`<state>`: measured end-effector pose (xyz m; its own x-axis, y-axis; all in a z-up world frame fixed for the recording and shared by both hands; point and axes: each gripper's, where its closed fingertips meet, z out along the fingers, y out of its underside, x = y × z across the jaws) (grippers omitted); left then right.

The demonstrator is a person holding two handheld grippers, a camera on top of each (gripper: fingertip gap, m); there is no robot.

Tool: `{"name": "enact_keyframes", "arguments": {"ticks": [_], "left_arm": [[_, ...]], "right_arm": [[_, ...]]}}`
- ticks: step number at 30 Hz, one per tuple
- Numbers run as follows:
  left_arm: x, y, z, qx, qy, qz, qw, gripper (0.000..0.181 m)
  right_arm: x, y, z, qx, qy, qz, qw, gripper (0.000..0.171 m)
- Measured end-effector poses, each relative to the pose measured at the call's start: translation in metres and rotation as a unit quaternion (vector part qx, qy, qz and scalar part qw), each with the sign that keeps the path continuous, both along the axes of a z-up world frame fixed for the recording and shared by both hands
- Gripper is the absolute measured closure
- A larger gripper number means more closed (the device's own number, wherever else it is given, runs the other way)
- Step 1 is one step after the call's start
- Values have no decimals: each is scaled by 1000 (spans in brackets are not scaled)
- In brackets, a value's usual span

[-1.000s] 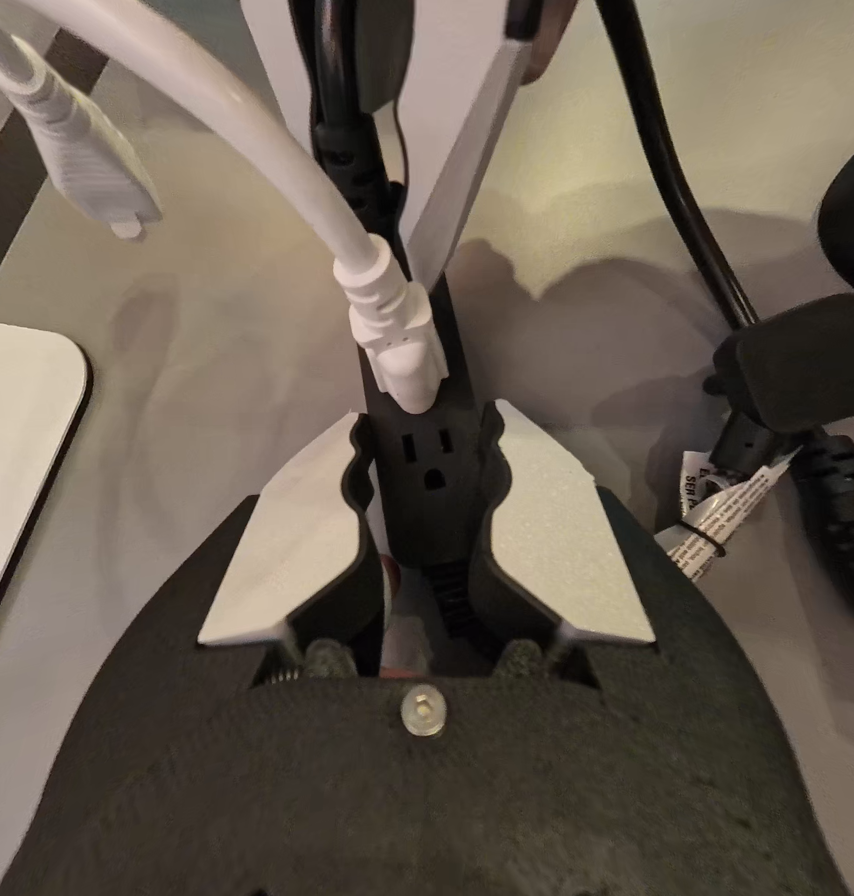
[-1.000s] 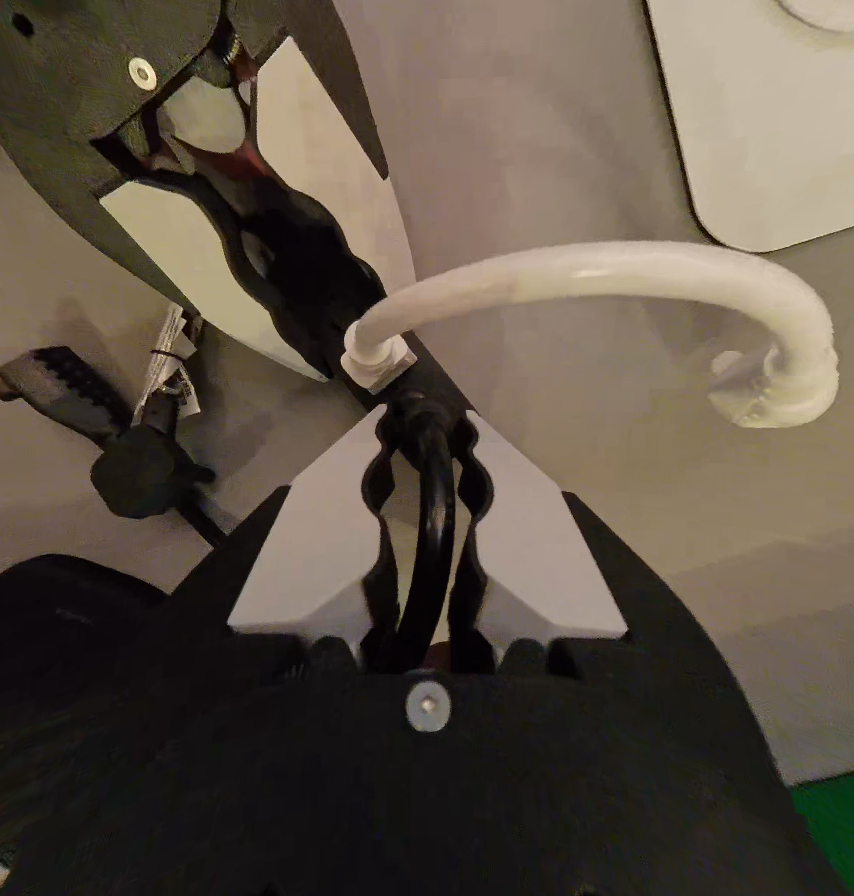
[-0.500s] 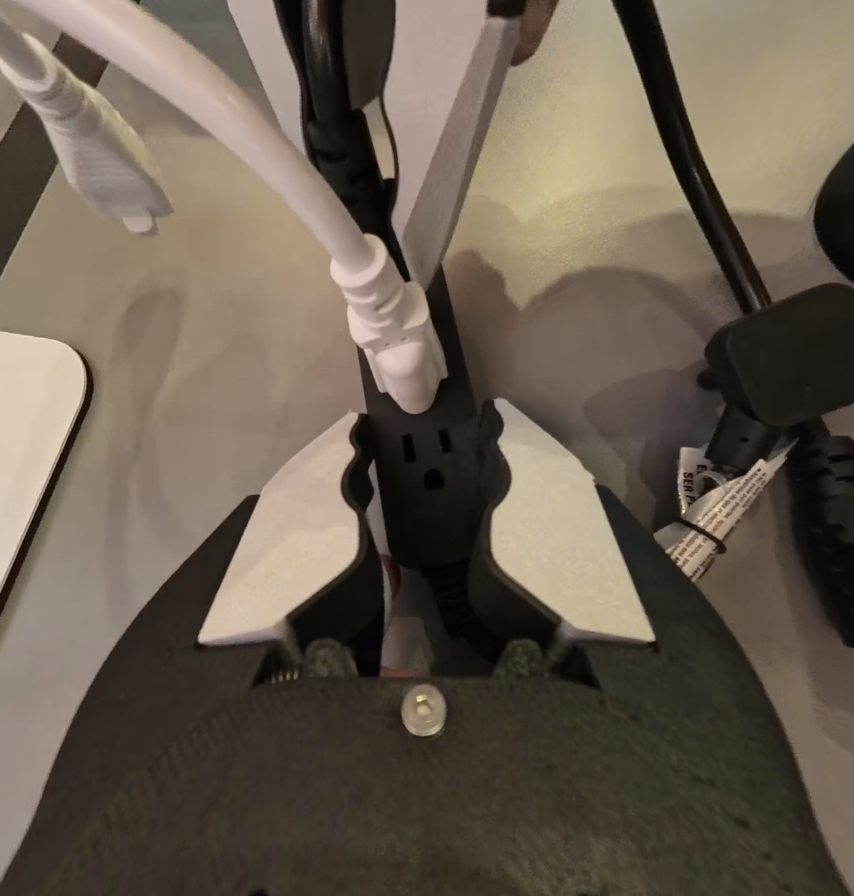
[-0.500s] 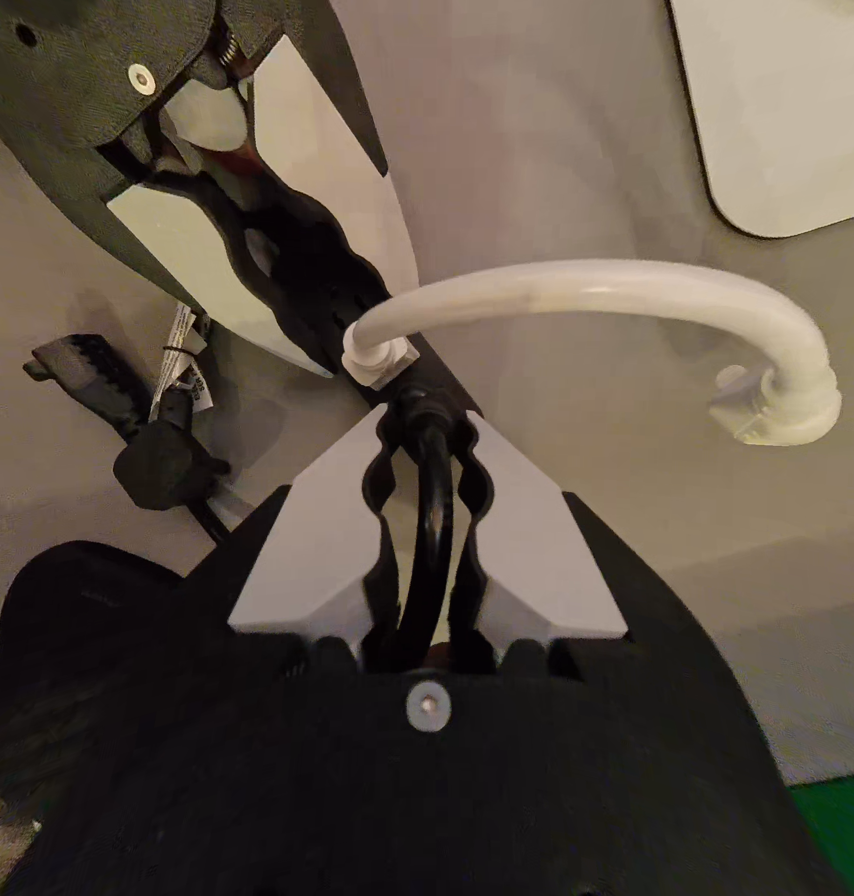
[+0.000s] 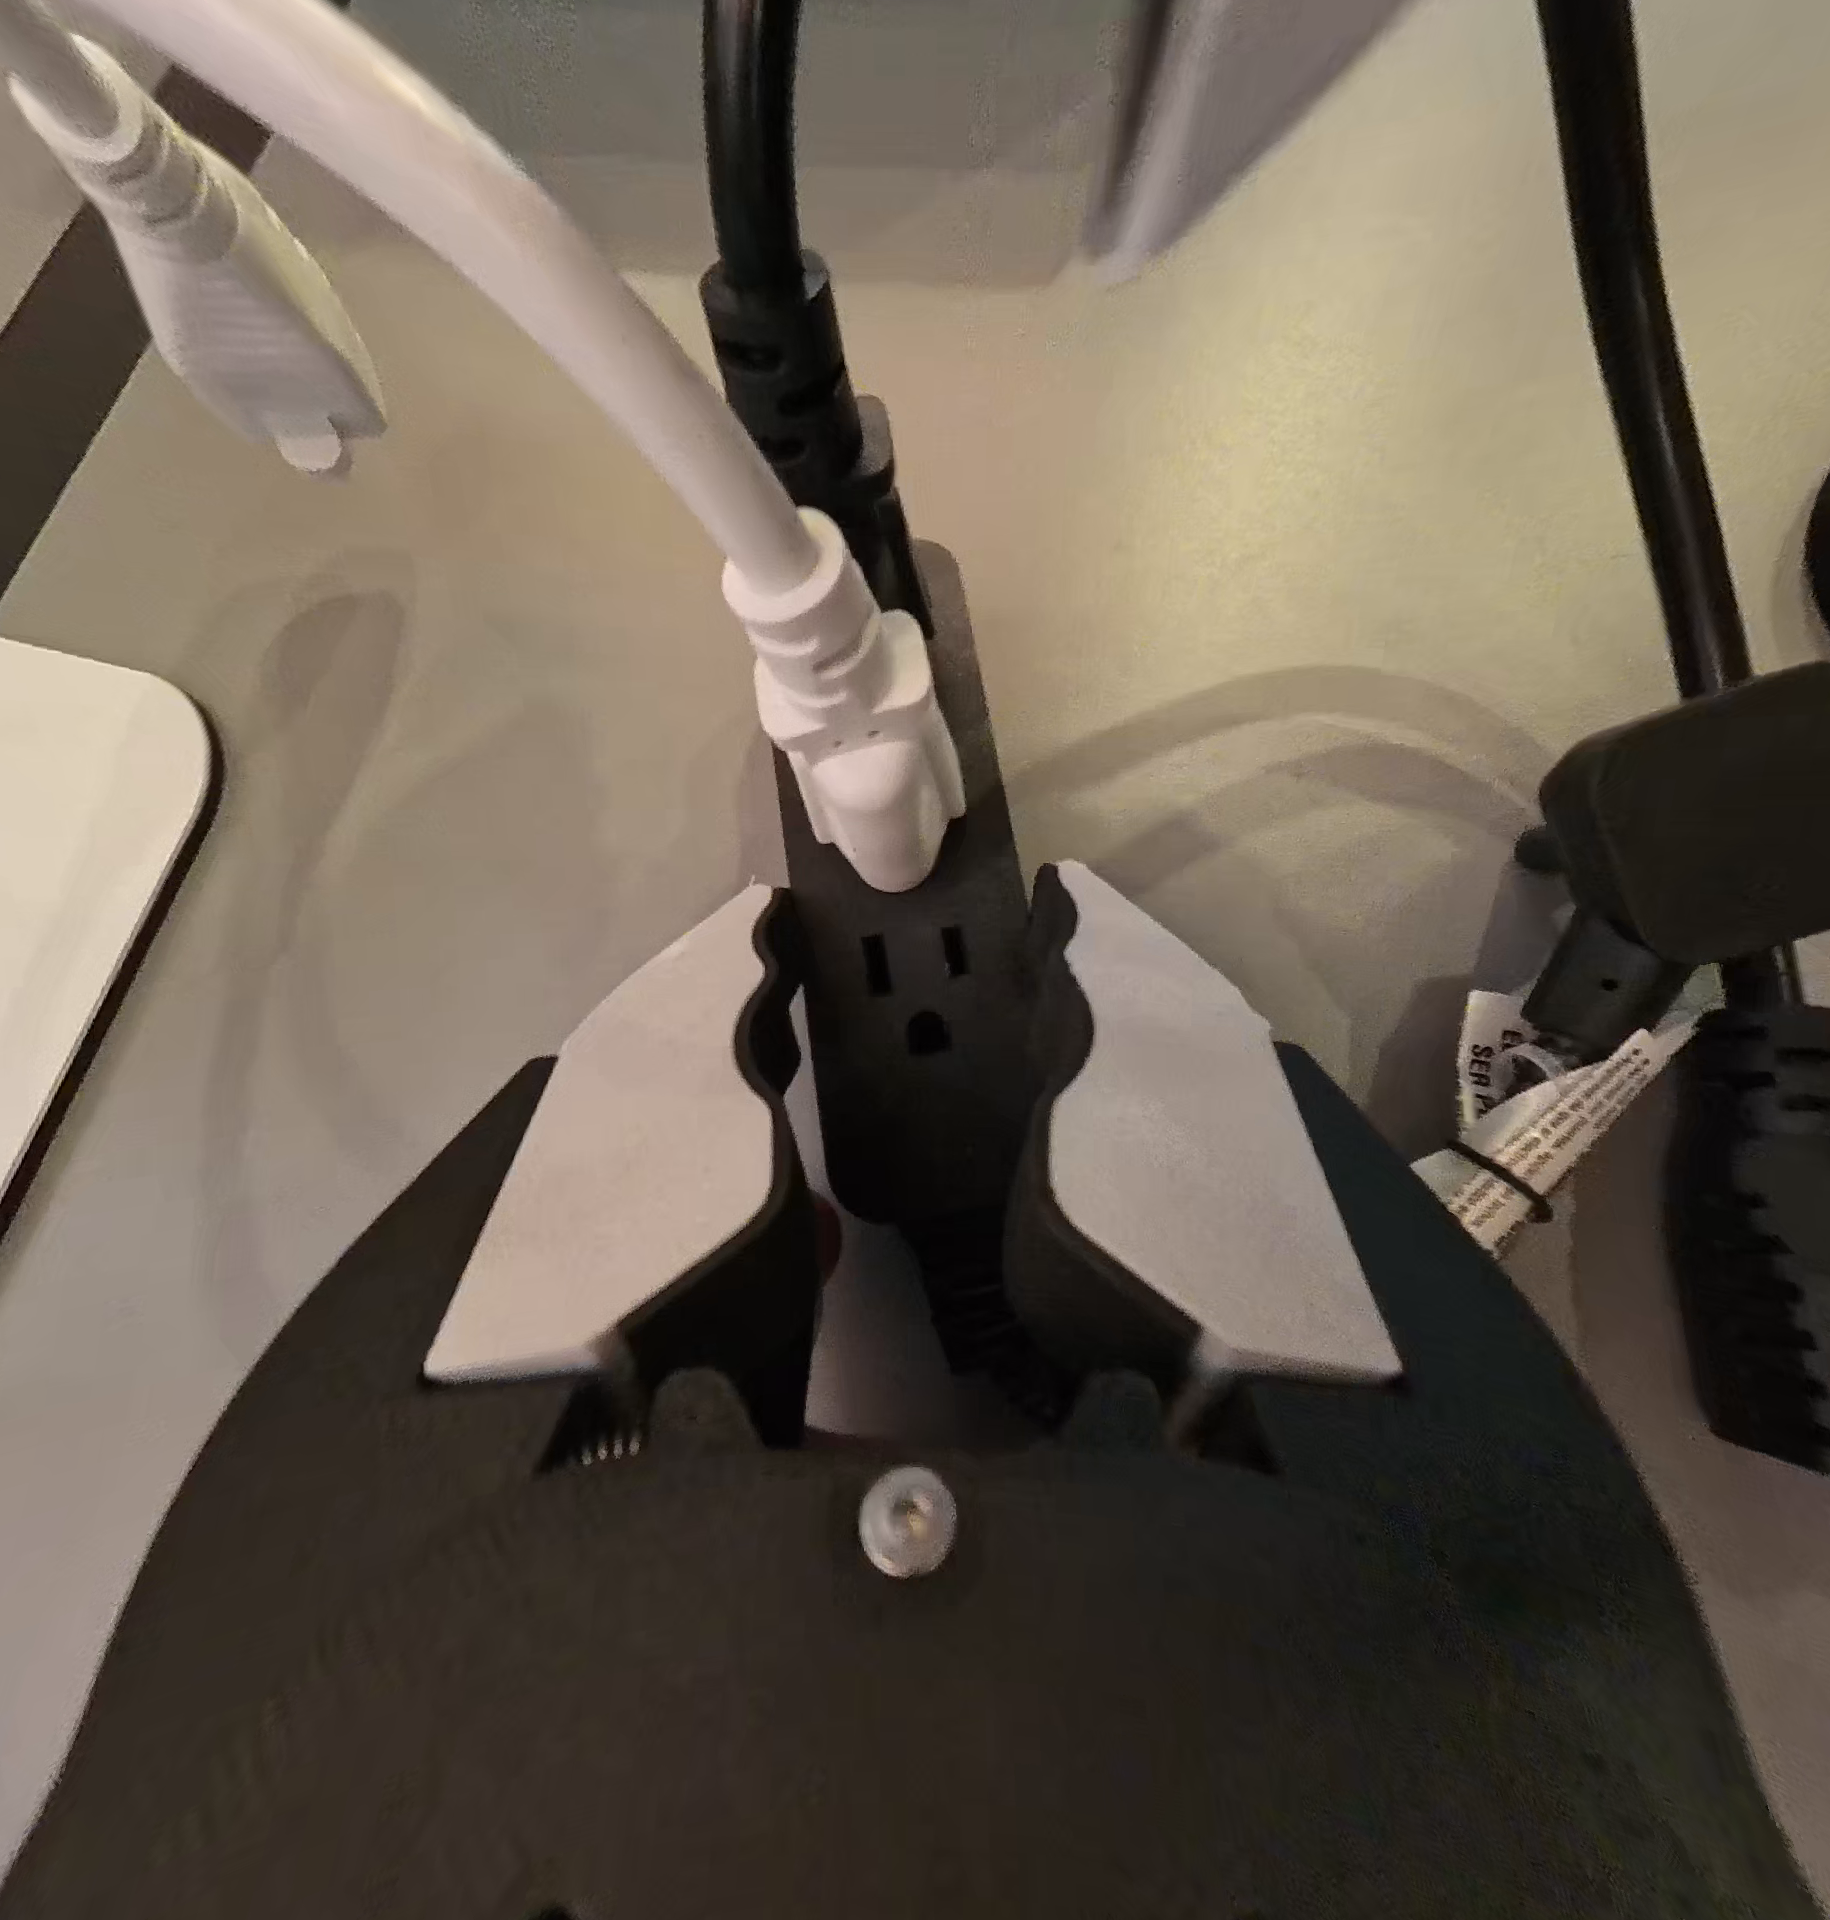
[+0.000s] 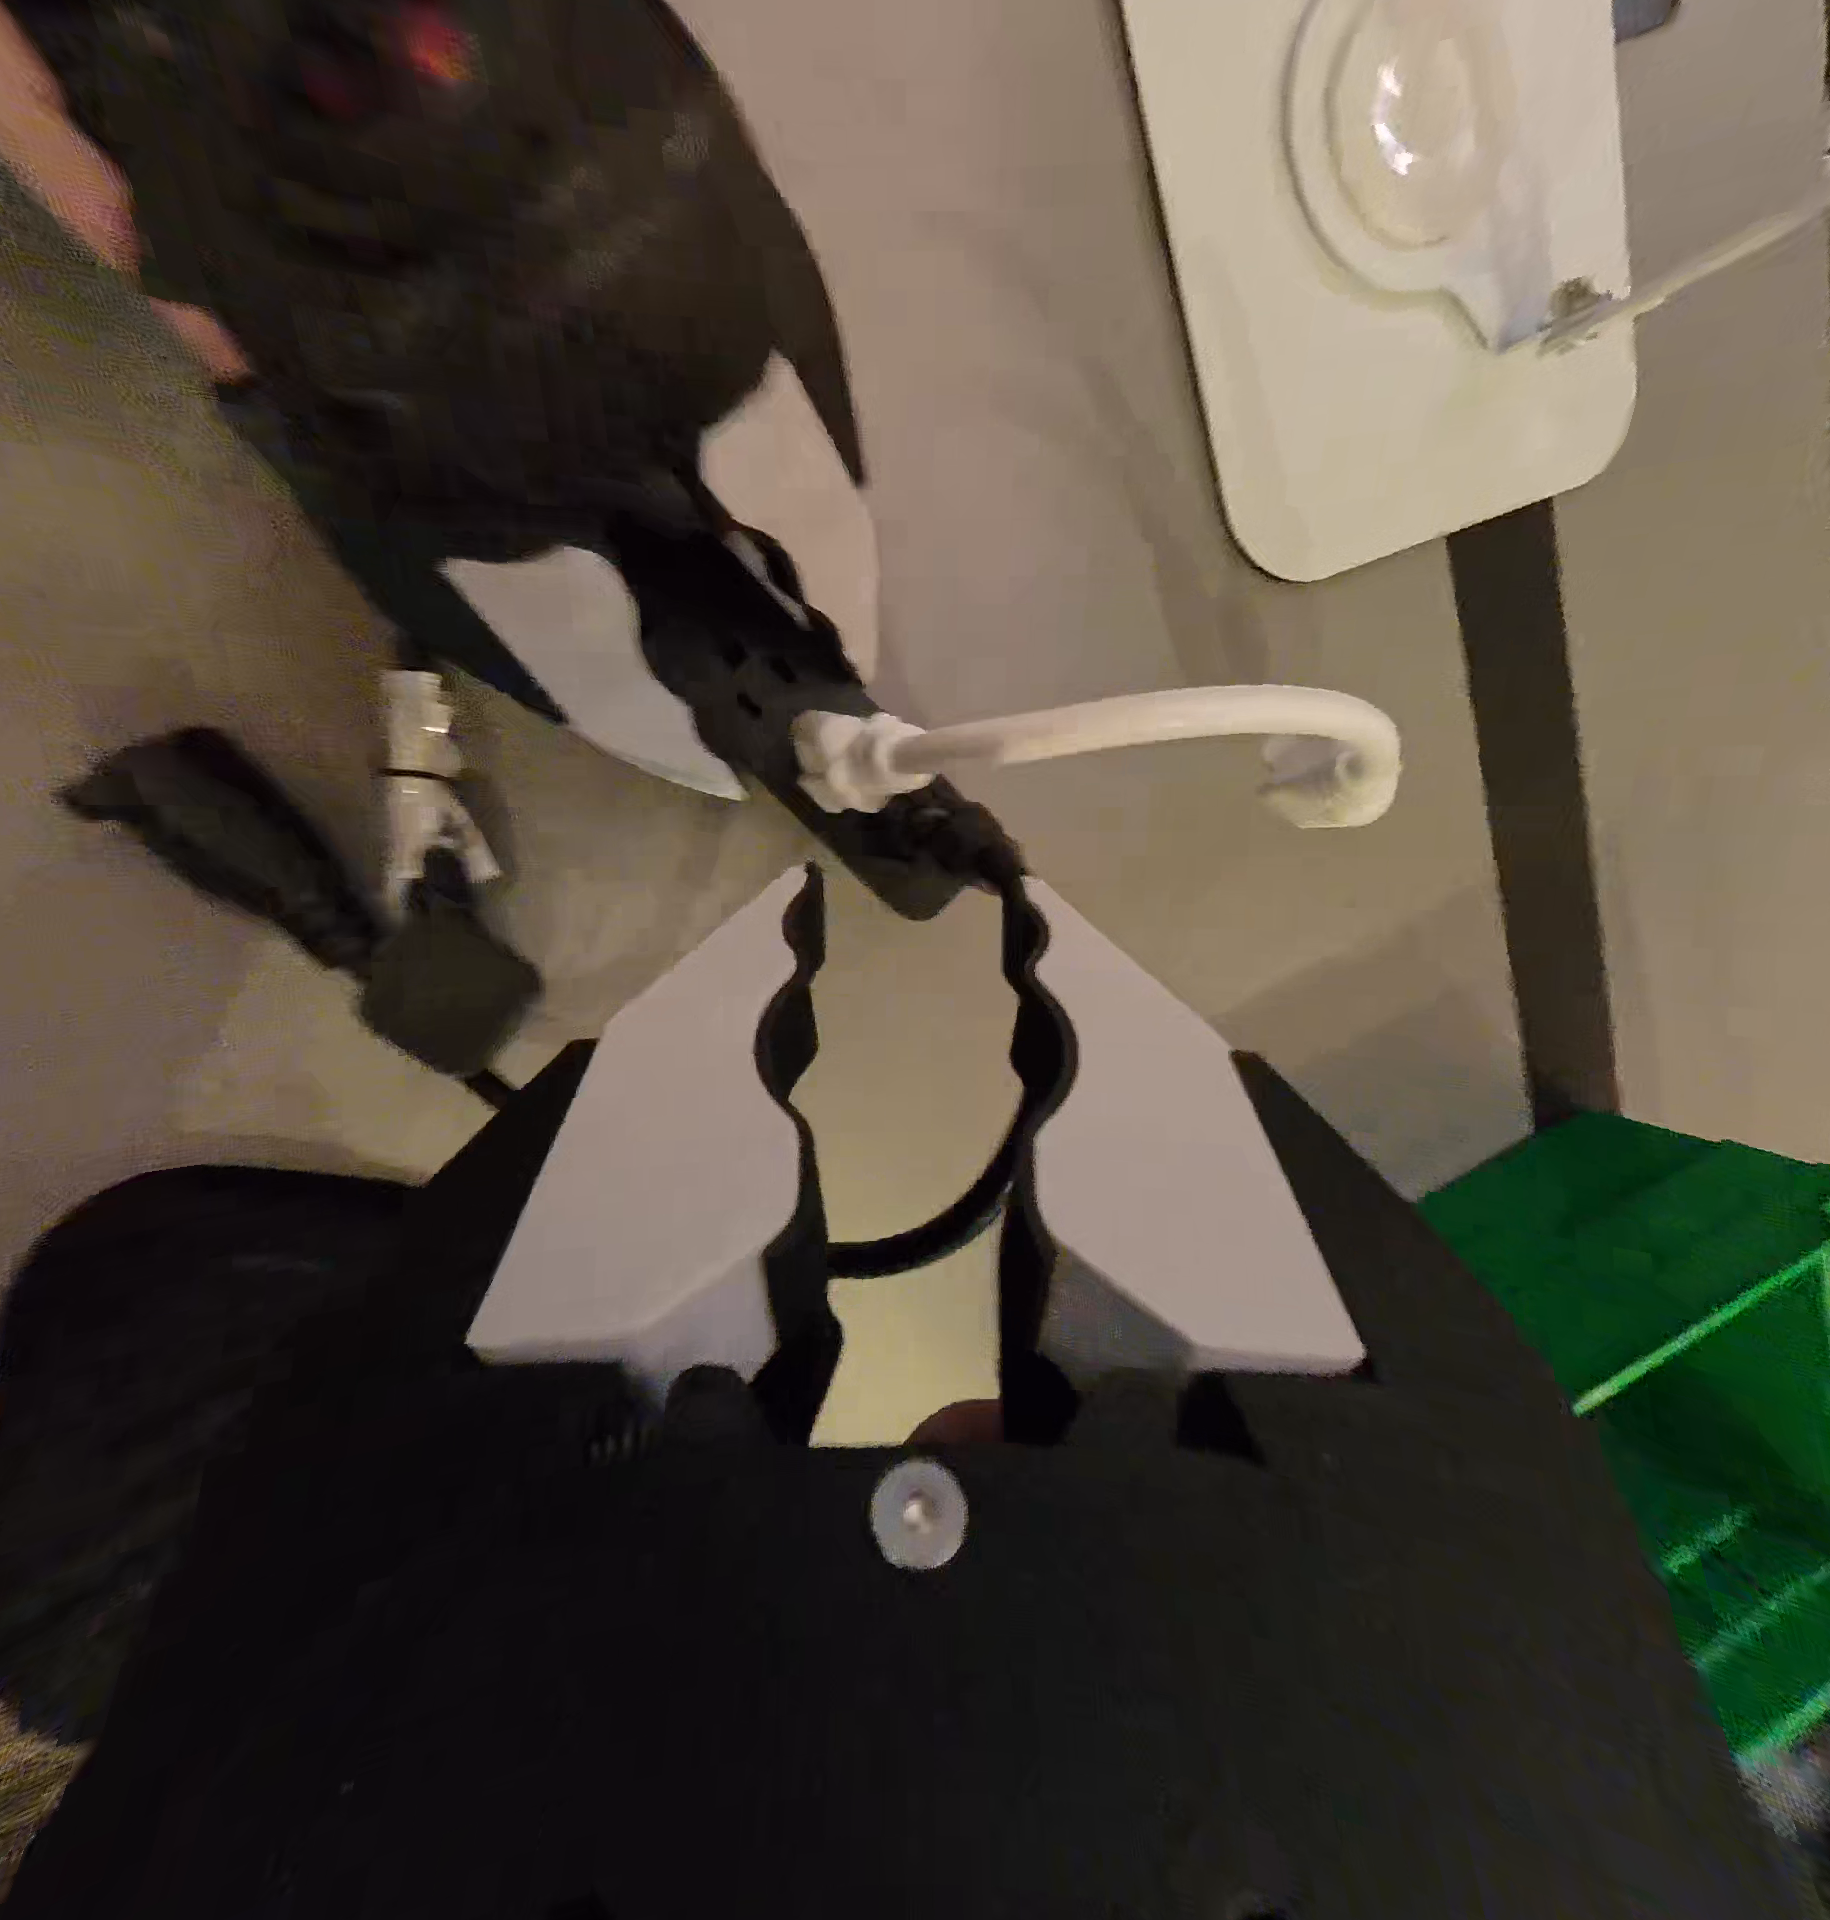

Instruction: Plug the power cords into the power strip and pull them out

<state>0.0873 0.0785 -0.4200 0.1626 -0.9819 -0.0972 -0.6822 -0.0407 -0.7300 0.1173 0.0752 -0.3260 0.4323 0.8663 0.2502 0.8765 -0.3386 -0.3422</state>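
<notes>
My left gripper (image 5: 911, 894) is shut on the near end of the black power strip (image 5: 911, 1049), which lies on the pale table. A white plug (image 5: 869, 769) sits in the middle socket, and its white cord (image 5: 537, 239) arcs away to the left. A black plug (image 5: 786, 374) stands in the far socket. The near socket between my fingers is empty. My right gripper (image 6: 916, 883) is open and pulled back from the strip's far end (image 6: 890, 862). The black cord (image 6: 921, 1236) loops loosely between its fingers, and the black plug (image 6: 952, 831) is just ahead of them.
A black adapter (image 5: 1721, 810) with a white tag (image 5: 1513, 1132) lies to the right of the strip. A white pad (image 5: 59, 883) lies at the left, and the white cord's loose connector (image 5: 236, 322) is behind it. A green bin (image 6: 1721, 1299) stands beyond the table edge. Spacing between my two grippers at the tips: around 10 cm.
My right gripper has opened, let go of the black plug and drawn back from the strip. The black plug stays in its socket. My left gripper still holds the strip.
</notes>
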Motion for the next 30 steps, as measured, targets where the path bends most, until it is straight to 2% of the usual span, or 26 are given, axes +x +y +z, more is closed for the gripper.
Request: {"name": "enact_keyframes", "arguments": {"ticks": [1, 4, 8, 11, 13, 16, 18, 20, 24, 28, 30], "left_arm": [[1, 0, 0, 1, 2, 5, 1000, 138], [3, 1, 0, 4, 4, 19, 1000, 138], [7, 0, 1, 20, 7, 33, 999, 138], [9, 0, 1, 21, 1, 40, 999, 138], [11, -1, 1, 24, 1, 44, 999, 138], [14, -1, 1, 30, 2, 48, 998, 137], [15, -1, 1, 31, 3, 47, 998, 136], [16, -1, 1, 35, 5, 47, 998, 138], [16, -1, 0, 43, 10, 47, 998, 137], [17, 0, -1, 54, 14, 47, 997, 136], [17, 1, -2, 72, 24, 47, 996, 134]], "right_arm": [[-9, -15, 5, -22, 26, -4, 999, 149], [-13, -30, -3, -50, 76, -83, 992, 148], [13, -11, -36, -29, 105, -196, 974, 142], [20, 4, -35, -4, 148, -245, 958, 153], [19, 9, -39, 0, 147, -256, 955, 147], [20, 20, -41, 7, 154, -272, 950, 149], [23, 22, -42, -4, 152, -273, 950, 153], [20, 26, -43, -16, 175, -278, 944, 148], [20, 31, -49, -35, 154, -266, 951, 147], [19, 34, -55, -72, 169, -267, 946, 146], [18, 37, -59, -79, 175, -274, 942, 152]]}}
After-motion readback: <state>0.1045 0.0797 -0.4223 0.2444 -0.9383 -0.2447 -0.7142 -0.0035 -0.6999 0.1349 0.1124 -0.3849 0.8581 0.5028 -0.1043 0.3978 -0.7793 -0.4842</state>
